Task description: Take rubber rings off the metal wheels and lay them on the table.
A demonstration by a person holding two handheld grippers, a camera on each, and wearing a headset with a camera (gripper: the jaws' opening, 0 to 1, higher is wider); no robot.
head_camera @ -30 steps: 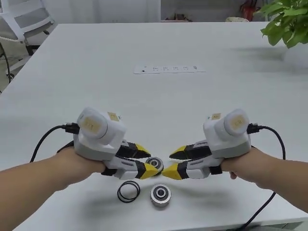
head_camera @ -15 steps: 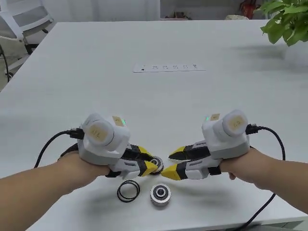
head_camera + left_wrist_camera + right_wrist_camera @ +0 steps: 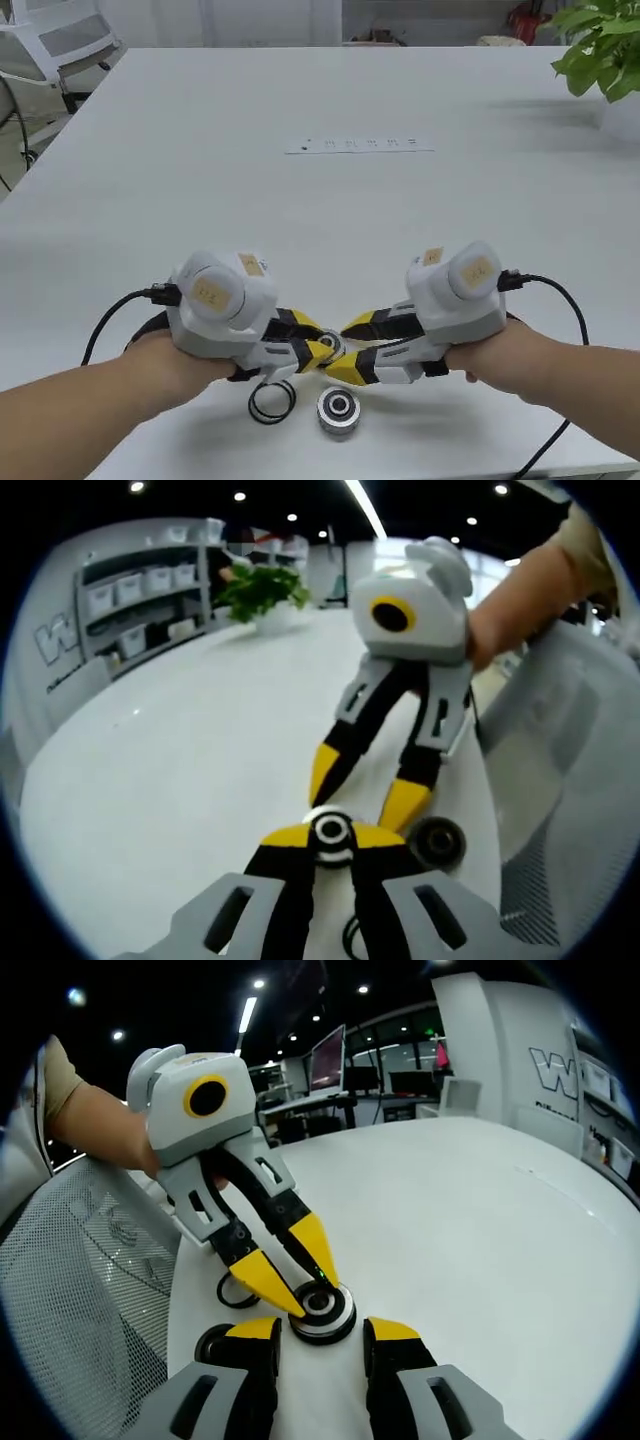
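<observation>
My left gripper (image 3: 320,351) (image 3: 331,840) is shut on a small metal wheel (image 3: 331,347) (image 3: 331,832) (image 3: 322,1309), held just above the table. A dark band runs round the wheel's rim. My right gripper (image 3: 341,349) (image 3: 322,1336) is open, with one jaw on each side of that wheel, tip to tip with the left gripper. A second metal wheel (image 3: 338,410) (image 3: 437,842) (image 3: 212,1341) lies flat on the table below them. Two black rubber rings (image 3: 270,400) (image 3: 237,1293) lie overlapping to its left.
The white table (image 3: 320,200) stretches far ahead, with a strip of small markings (image 3: 358,146) at its middle. A potted plant (image 3: 600,50) stands at the far right and a chair (image 3: 60,40) at the far left. The near table edge is just below the wheels.
Both grippers have closed in on each other. The right gripper's open jaws now flank the wheel that the left gripper has kept holding. Rings and second wheel have not moved.
</observation>
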